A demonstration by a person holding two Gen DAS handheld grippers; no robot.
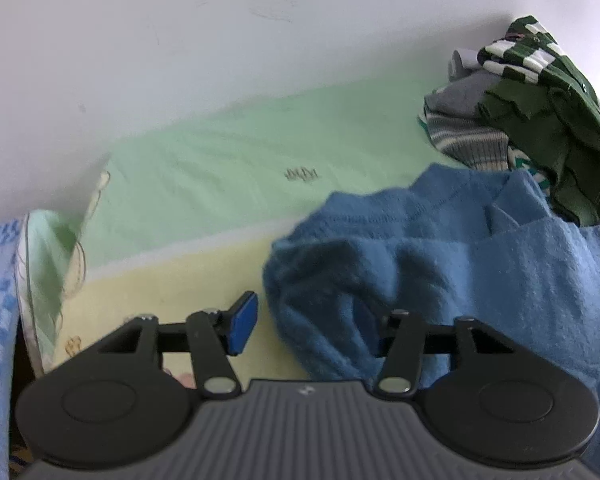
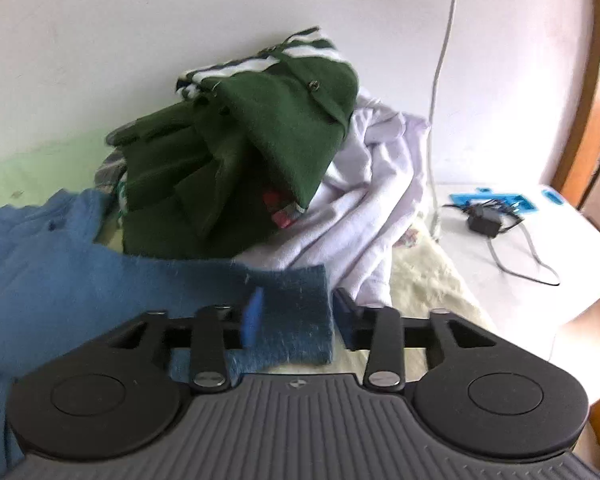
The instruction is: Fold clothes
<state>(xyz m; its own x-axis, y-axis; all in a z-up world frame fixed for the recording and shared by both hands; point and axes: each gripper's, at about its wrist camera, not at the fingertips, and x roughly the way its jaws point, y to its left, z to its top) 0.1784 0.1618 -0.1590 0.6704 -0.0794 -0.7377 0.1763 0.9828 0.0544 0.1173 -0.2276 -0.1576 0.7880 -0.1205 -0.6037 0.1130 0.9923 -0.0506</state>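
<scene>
Right wrist: green garment [image 2: 260, 140] piled behind blue sweater [image 2: 100, 280], w/ white cloth [image 2: 372, 184].

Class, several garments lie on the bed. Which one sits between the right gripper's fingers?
The blue sweater: its cuff lies between the right gripper fingers; the green and white garments are piled behind.

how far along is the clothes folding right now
Nothing looks folded yet. In hand: the blue sweater, its cuff between the open right tongs, its bunched end between the open left tongs. Left: the heaped green garment, white garment and striped knit.
</scene>
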